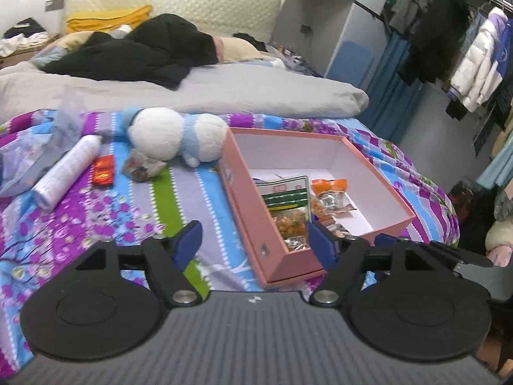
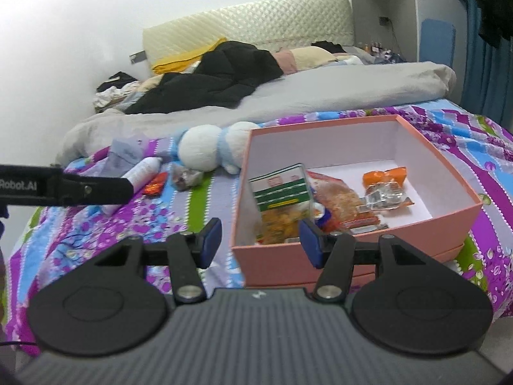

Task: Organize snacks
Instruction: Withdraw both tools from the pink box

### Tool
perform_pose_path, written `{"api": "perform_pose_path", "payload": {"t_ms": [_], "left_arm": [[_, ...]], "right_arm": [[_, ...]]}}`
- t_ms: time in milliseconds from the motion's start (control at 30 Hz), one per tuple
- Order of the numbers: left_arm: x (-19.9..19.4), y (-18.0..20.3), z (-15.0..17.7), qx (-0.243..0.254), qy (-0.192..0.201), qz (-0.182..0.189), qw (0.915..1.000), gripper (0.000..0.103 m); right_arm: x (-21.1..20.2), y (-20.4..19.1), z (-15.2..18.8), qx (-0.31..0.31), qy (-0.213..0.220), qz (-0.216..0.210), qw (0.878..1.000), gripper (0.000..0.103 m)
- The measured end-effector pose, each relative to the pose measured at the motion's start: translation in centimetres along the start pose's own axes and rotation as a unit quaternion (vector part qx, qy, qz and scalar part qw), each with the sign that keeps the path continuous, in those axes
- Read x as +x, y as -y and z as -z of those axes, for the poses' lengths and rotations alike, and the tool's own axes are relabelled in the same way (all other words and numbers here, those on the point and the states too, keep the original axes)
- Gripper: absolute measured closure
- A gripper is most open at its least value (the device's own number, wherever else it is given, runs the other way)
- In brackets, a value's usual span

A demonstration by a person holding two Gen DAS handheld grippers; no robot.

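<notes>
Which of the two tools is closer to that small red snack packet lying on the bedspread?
Left. The left tool hovers over the bedspread beside the pink box, toward the red packet. The right tool sits further right, at the box's near wall.

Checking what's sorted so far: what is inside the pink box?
Inside the pink box: a green-labelled snack bag, an orange-topped packet, and a red-edged bag between them, partly covered.
</notes>
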State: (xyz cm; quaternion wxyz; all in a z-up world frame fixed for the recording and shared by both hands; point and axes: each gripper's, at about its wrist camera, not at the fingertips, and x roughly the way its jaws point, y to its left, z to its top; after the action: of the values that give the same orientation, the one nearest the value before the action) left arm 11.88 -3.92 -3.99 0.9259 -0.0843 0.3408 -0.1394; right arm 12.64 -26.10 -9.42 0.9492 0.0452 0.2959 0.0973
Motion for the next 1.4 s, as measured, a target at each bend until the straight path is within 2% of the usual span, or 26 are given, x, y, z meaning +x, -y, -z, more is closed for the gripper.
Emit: {"api": "perform_pose_path", "payload": {"t_ms": [200,367,567,833,867,900,933,1133,1400], "left_arm": [[-3.9,-0.7,2.6,0.011,0.01,-0.026,0.9995,0.022],[-6.3,-2.3,5.4,-0.013,0.017,-0.05,0.9985,0.022],[-7.0,-4.1,8.0,-0.038,0.011,-0.069,0.9968,0.022],[-6.3,-6.9,9.4,-0.075,0.019,-0.088,0.9931,0.022],[-6.2,-7.2,9.5,-0.08,0.019,-0.09,0.9925,0.022],[-6.0,-7.7,9.6,-0.085,0.02,-0.092,0.9919,0.022],[-5.8,-8.1,9.6,-0.09,0.02,-0.094,0.9913,0.022],[-4.0,-10.4,9.3,-0.111,0.016,-0.098,0.9889,0.022],[-0.2,-13.1,8.0,-0.113,0.013,-0.097,0.9888,0.022]], "right_arm": [[-2.2,-2.3,1.4,-0.012,0.002,-0.02,1.0,0.047],[-3.6,-3.4,3.2,-0.02,-0.001,-0.036,0.999,0.047],[-3.3,-3.6,4.4,-0.002,-0.016,-0.042,0.999,0.047],[-2.4,-5.8,5.1,-0.029,-0.017,-0.066,0.997,0.045],[-2.2,-6.1,5.2,-0.034,-0.019,-0.069,0.997,0.041],[-2.0,-6.3,5.2,-0.038,-0.021,-0.071,0.997,0.023],[-1.8,-6.6,5.2,-0.042,-0.022,-0.073,0.996,0.015],[-0.2,-7.1,5.3,-0.05,-0.029,-0.078,0.995,0.014],[3.4,-8.4,4.6,-0.065,-0.031,-0.088,0.994,0.015]]}}
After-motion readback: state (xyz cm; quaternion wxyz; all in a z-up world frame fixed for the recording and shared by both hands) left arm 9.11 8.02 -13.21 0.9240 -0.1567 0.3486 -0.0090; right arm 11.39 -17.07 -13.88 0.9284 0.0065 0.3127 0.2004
